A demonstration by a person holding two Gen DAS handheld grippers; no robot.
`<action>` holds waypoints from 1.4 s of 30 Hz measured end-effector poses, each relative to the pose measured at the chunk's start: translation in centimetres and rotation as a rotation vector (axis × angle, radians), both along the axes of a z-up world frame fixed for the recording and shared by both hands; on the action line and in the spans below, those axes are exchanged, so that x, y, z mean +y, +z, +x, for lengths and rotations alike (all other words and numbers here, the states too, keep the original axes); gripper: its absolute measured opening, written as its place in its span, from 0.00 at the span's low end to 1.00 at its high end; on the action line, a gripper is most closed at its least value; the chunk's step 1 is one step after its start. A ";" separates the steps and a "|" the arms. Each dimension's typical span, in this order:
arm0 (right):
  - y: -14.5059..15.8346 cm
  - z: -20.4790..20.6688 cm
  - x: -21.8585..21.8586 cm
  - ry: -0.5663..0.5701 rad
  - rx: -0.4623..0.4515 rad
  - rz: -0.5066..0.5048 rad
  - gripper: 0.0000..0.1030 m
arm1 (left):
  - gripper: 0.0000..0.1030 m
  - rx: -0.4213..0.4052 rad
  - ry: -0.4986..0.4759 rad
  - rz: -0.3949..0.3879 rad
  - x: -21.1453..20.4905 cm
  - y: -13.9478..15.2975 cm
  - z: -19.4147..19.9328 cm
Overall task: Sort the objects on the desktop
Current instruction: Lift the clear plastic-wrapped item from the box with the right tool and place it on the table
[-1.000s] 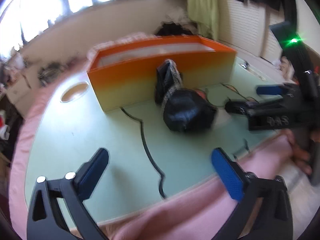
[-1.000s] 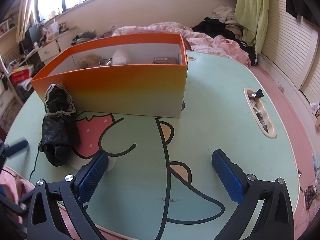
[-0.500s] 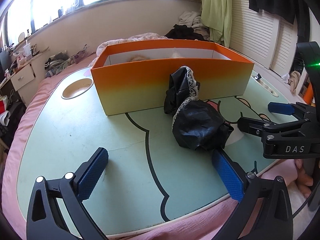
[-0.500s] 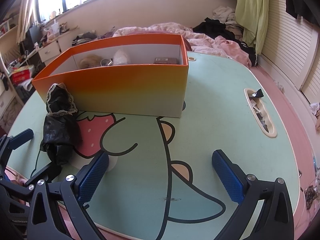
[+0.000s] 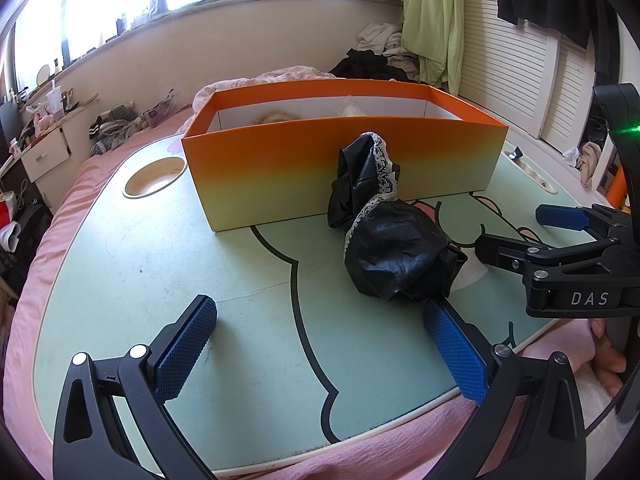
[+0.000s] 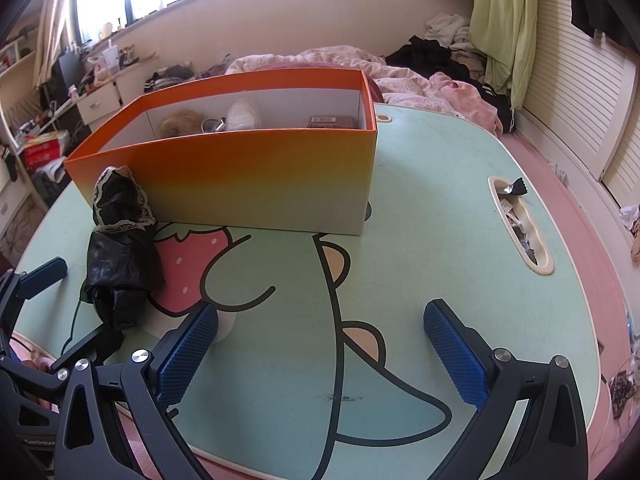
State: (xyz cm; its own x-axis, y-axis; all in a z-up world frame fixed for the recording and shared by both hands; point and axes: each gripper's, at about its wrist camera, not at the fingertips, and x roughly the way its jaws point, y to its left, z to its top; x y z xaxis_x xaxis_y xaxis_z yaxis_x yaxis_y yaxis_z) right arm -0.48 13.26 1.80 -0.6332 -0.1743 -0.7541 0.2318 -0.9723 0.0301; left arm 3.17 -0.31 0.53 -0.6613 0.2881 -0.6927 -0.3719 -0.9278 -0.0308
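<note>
A black folded umbrella with white lace trim [image 5: 384, 240] lies on the mint-green table [image 5: 160, 280], its top leaning on the front wall of an orange box [image 5: 340, 168]. My left gripper [image 5: 320, 344] is open just short of the umbrella's near end, nothing between its pads. My right gripper [image 6: 320, 354] is also open and empty over the printed tabletop, with the umbrella [image 6: 120, 264] to its left. A small white round object [image 6: 224, 326] sits by its left pad. The orange box [image 6: 240, 184] holds several small items.
A round cup recess [image 5: 154, 182] lies left of the box. A long slot with wrappers [image 6: 520, 224] is at the table's right edge. A hand [image 5: 608, 360] holds the right gripper [image 5: 512, 232]. Pink bedding surrounds the table.
The left gripper has swung and steadied facing the umbrella, and its fingers have come into the right wrist view at lower left. The right gripper has stayed put.
</note>
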 end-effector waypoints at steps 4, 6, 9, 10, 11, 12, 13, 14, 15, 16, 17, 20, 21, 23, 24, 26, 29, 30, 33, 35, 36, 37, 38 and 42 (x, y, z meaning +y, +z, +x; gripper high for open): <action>-0.3 0.0 0.2 0.002 0.000 -0.010 1.00 | 1.00 0.000 -0.003 0.001 0.0 0.0 0.0; -0.1 0.1 0.5 0.004 0.001 -0.039 1.00 | 1.00 0.000 -0.005 0.001 0.0 0.0 0.0; 1.3 0.6 0.8 0.018 0.020 -0.109 0.95 | 1.00 0.000 -0.007 0.001 0.0 0.0 0.0; 1.9 0.9 1.0 0.037 0.034 -0.136 0.87 | 1.00 0.000 -0.007 0.001 0.0 0.1 0.1; 2.8 1.3 1.3 0.064 0.057 -0.163 0.78 | 1.00 0.000 -0.008 0.002 -0.1 0.0 0.0; 4.0 1.5 1.4 0.089 0.084 -0.184 0.74 | 1.00 0.000 -0.009 0.002 -0.1 0.0 0.1; 5.2 1.4 1.5 0.104 0.105 -0.201 0.68 | 1.00 0.000 -0.009 0.001 -0.1 0.0 0.1; 6.5 0.9 1.6 0.119 0.119 -0.220 0.66 | 1.00 0.000 -0.010 0.002 -0.1 0.0 0.1; 7.8 0.1 1.6 0.127 0.120 -0.245 0.63 | 1.00 0.001 -0.011 0.002 -0.1 0.0 0.1; 9.0 -1.4 1.4 0.128 0.104 -0.270 0.59 | 1.00 0.001 -0.012 0.002 -0.1 0.0 0.1; 9.9 -2.9 1.0 0.125 0.084 -0.283 0.53 | 1.00 0.001 -0.013 0.002 -0.2 0.0 0.1; 11.0 -7.7 -2.1 0.151 -0.021 -0.259 0.50 | 1.00 0.001 -0.015 0.003 -0.2 0.0 0.1; 10.8 -9.1 -3.4 0.162 -0.059 -0.245 0.50 | 1.00 0.001 -0.016 0.003 -0.2 0.0 0.1; 9.8 -11.6 -6.1 0.164 -0.115 -0.199 0.50 | 1.00 0.001 -0.017 0.003 -0.2 0.0 0.1; 9.0 -12.6 -7.3 0.158 -0.137 -0.170 0.49 | 1.00 0.001 -0.018 0.004 -0.2 0.0 0.1; 7.2 -14.3 -9.5 0.145 -0.174 -0.104 0.45 | 1.00 0.000 -0.022 0.006 -0.4 -0.3 0.0; 4.3 -16.1 -10.2 0.097 -0.247 -0.059 0.33 | 1.00 0.001 -0.026 0.008 -0.5 -0.2 0.1; 3.7 -16.5 -10.1 0.073 -0.271 -0.068 0.26 | 1.00 0.002 -0.028 0.009 -0.4 -0.2 0.1; 5.3 -15.0 -7.8 0.059 -0.183 -0.180 0.26 | 1.00 0.002 -0.031 0.011 -0.3 -0.3 0.1; 7.4 -12.9 -6.5 0.074 -0.087 -0.236 0.26 | 1.00 0.002 -0.032 0.010 -0.3 -0.3 0.2; 8.6 -11.3 -5.8 0.088 -0.032 -0.264 0.26 | 1.00 0.002 -0.033 0.011 -0.3 -0.3 0.1; 9.7 -9.4 -4.8 0.112 0.018 -0.290 0.26 | 1.00 0.002 -0.033 0.010 -0.4 -0.3 0.1; 10.4 -7.5 -4.0 0.139 0.051 -0.306 0.26 | 1.00 0.002 -0.035 0.010 -0.4 -0.3 0.1; 9.7 -1.5 -1.9 0.226 0.055 -0.269 0.26 | 1.00 0.001 -0.038 0.011 -0.4 -0.3 0.2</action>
State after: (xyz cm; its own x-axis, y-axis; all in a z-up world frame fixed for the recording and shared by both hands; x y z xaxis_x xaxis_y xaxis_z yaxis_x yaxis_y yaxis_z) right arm -1.93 11.34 11.49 -0.5944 -0.5024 -0.6279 0.4482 -0.8553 0.2599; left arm 3.33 -0.70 0.27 -0.6506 0.3203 -0.6886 -0.4069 -0.9126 -0.0401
